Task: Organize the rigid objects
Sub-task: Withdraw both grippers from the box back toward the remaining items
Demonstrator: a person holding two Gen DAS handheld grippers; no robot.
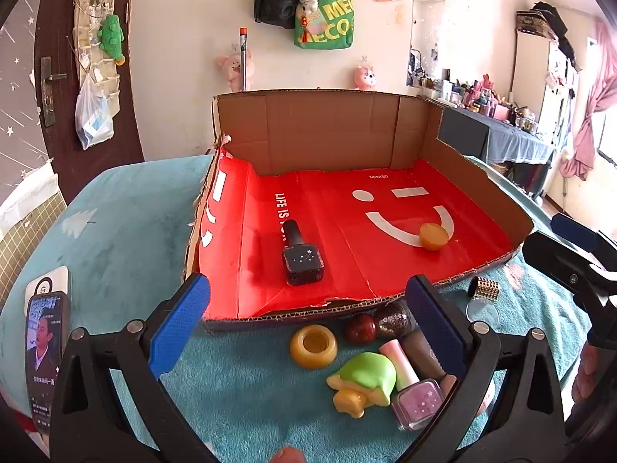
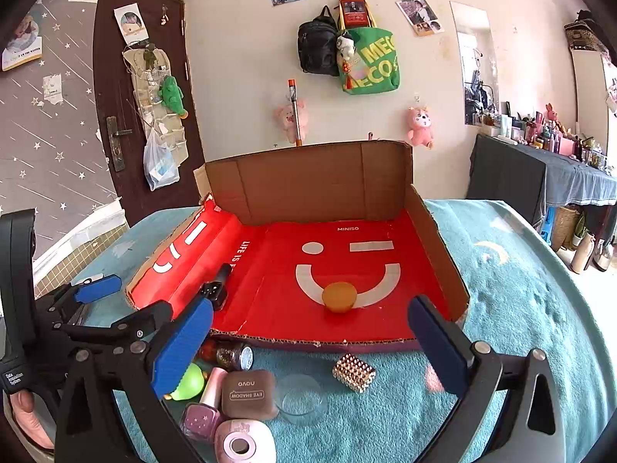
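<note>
Left wrist view: my left gripper and right gripper gape wide, empty; black square nail-polish bottle lies in the red-lined cardboard tray, amber round cap, possibly resin, at three o'clock.

1. In the box ahead of my jaws, the red floor reads "MINISO" in small white letters near the back wall.
2. Along a fold of that red floor runs "LIFE IS", and the rest is hidden behind a black bottle.
3. The brown compact lies upside down to me and reads "NOVO" and "EYE SHADOW".
4. The green bag on the wall shows large yellow letters "MEG" above "ECO"; both words are cut off.
5. The handle of my left tool has small white print that starts with "Data"; I cannot read the rest.
</note>
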